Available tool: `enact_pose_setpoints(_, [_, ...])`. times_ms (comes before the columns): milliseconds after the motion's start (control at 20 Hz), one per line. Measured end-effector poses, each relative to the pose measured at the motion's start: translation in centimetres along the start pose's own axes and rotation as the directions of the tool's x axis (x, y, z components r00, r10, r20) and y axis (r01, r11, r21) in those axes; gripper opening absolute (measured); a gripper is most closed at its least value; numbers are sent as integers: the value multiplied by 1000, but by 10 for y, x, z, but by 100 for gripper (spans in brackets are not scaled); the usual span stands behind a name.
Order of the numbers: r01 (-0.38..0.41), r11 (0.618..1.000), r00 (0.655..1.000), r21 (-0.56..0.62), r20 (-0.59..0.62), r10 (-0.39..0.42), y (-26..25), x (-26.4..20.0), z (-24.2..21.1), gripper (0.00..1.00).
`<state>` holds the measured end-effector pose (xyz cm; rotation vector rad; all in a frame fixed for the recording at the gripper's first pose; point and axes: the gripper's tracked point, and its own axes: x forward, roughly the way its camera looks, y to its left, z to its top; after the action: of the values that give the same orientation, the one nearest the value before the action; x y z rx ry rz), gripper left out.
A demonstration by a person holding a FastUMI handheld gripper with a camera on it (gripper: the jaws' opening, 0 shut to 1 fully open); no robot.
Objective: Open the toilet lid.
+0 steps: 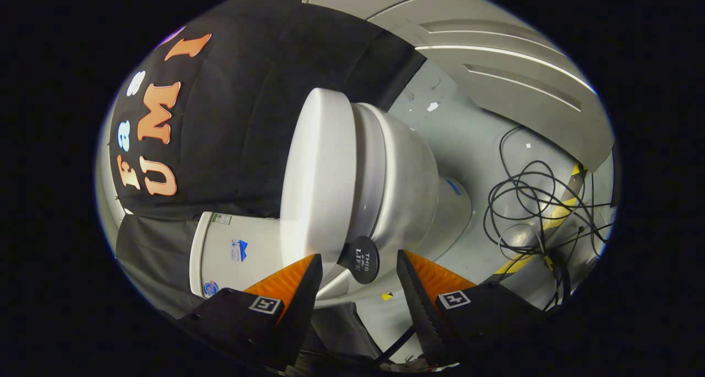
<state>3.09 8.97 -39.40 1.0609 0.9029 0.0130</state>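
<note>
Two fingers of my gripper [355,275] stand wide apart, holding nothing. The lid [316,173] lies closed just ahead, its black tab [361,258] between them. Risk: smooth plastic could slip if I close off-centre on the tab.

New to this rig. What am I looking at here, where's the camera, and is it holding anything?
The camera rides on a hand-held two-finger gripper and looks forward along its fingers, the black and orange wedges near the bottom. The view is rolled sideways. Ahead is a white toilet: its lid looks down on the bowl, the tank sits beside one finger. A round black tab on the lid's edge lies just ahead of the open fingers; nothing is gripped. Loose black cables lie on the grey floor.
</note>
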Motion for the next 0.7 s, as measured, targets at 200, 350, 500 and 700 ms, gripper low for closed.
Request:
enact_pose_setpoints(200, [-7,1000,1000,25,-17,7,-2,5,-3,79])
enact_pose_setpoints(350, [-3,999,1000,34,-24,4,-5,8,-5,62])
enact_pose_setpoints(500, [-14,999,999,52,-34,15,-4,10,-8,52])
enact_pose_setpoints(700, [-47,996,998,72,-29,49,3,9,-7,45])
